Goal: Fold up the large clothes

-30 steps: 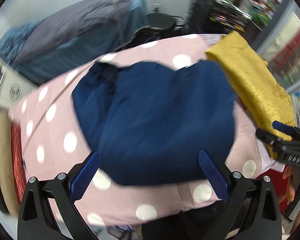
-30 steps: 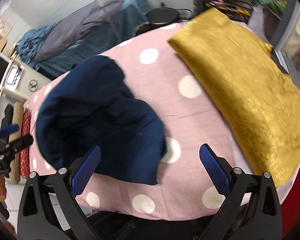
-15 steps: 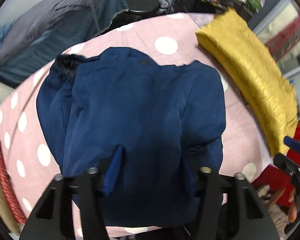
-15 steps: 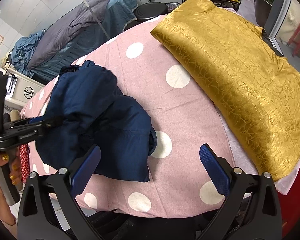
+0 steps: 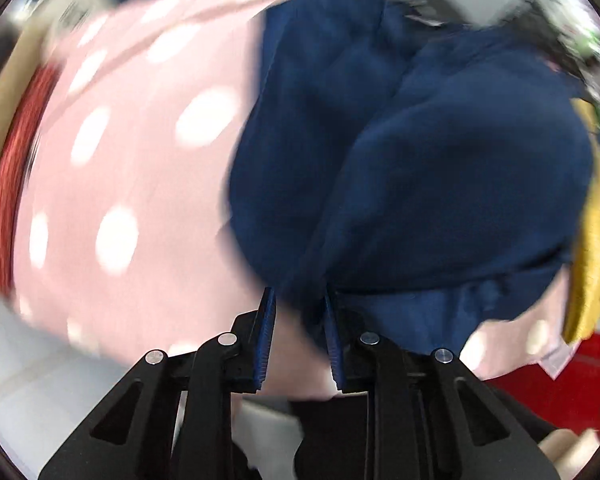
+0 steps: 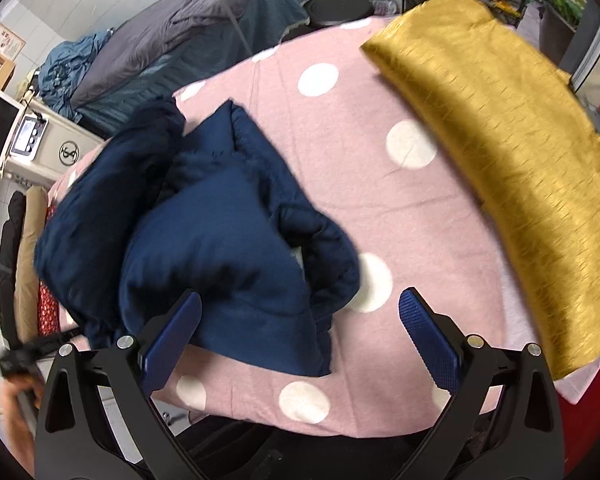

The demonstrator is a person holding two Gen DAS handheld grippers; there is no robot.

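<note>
Left gripper (image 5: 300, 334) clamped on a bunched edge of the navy padded jacket (image 6: 204, 240), fabric pinched between the two blue pads and ballooning up and ahead of the jaws. Rest of the jacket heaped in a loose mound on the pink polka-dot tablecloth (image 6: 380, 184), partly lifted on the left side (left wrist view badly smeared by motion, so the exact seam or hem in the grip cannot be told).

Right gripper (image 6: 300, 332) wide apart and holding nothing, poised just short of the jacket's near edge, one pad over the navy fabric, the other over bare pink cloth. Folded mustard-gold fabric (image 6: 496, 148) well off to the right of these jaws, clear of the jacket.

Risks, as judged from here: only a thin pinch of slippery, puffy material in the left jaws, so a fast pull likely to let it slide out and dump the layers back in a heap. Bulk trapped inside the mound likely to fold crooked unless spread first. Right jaws closing low could catch the tablecloth along with the jacket and drag it, perhaps shifting the gold fabric too.
</note>
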